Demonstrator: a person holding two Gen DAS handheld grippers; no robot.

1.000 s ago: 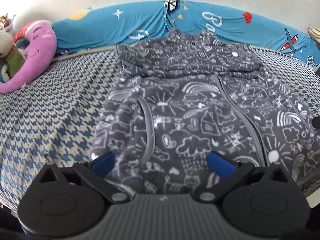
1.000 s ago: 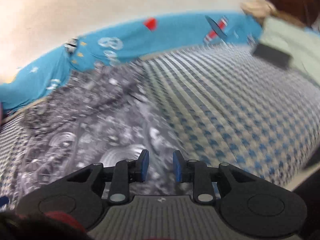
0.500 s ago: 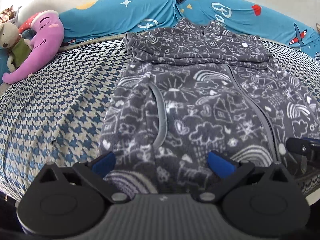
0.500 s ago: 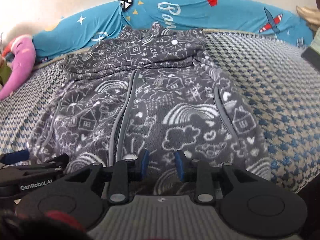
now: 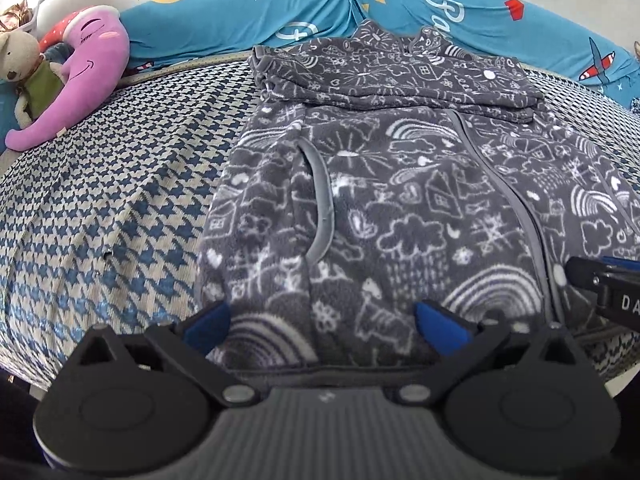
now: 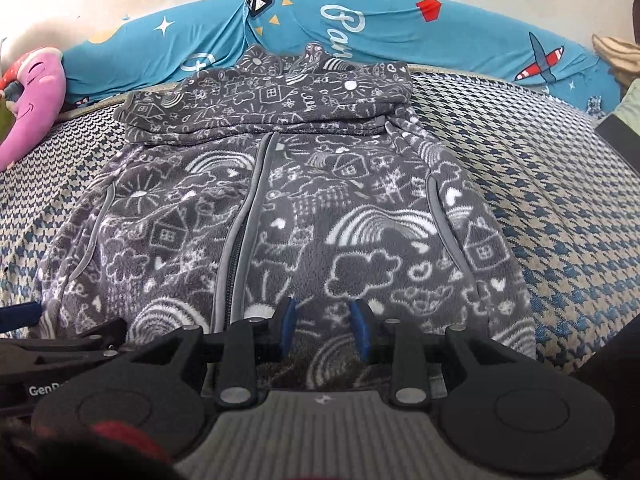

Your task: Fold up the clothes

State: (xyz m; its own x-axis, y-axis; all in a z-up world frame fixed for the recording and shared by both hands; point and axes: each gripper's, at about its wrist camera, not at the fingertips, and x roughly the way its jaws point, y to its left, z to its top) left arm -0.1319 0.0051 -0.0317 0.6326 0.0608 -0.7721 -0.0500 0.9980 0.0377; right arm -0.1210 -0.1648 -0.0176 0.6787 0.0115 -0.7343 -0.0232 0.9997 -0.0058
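I have the grey fleece jacket (image 6: 304, 216) flat on the bed just ahead of both grippers, sleeves folded across its top; left gripper (image 5: 326, 320) gapes wide, right gripper (image 6: 323, 330) part-open, jaws just widening, empty, poised over the hem for a fold.

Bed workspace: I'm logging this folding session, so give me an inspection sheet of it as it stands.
Surface: bed cover, blue and beige houndstooth.
Job's things: grey fleece jacket lying flat, zipped front up, sleeves folded across the chest near the collar.
Clutter: purple plush toy and stuffed bear at the far left corner.
Grippers: left gripper wide open over the hem; right gripper has just been opening, narrower, over the hem, nothing pinched.
Cables: nothing seen.
Surroundings: blue printed cloth along the pale wall.
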